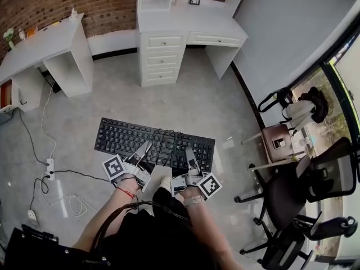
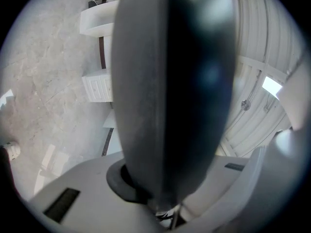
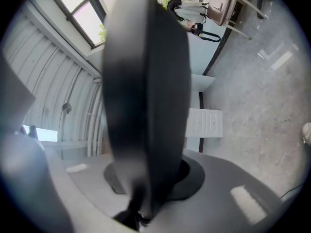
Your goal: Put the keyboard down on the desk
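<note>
A black keyboard [image 1: 154,144] hangs flat above the grey floor, carried by its near edge. My left gripper [image 1: 144,149] is shut on that edge left of the middle. To its right, my right gripper [image 1: 190,153] is shut on the same edge. In the left gripper view the keyboard [image 2: 170,96] stands edge-on as a dark blurred slab between the jaws. The right gripper view shows the keyboard [image 3: 146,96] the same way. A white desk [image 1: 191,24] with drawers stands ahead against the brick wall.
A second white desk [image 1: 45,46] stands at the far left. Black office chairs [image 1: 292,190] and a small side table [image 1: 277,136] crowd the right by the window. A power strip [image 1: 49,167] and loose cables lie on the floor at the left.
</note>
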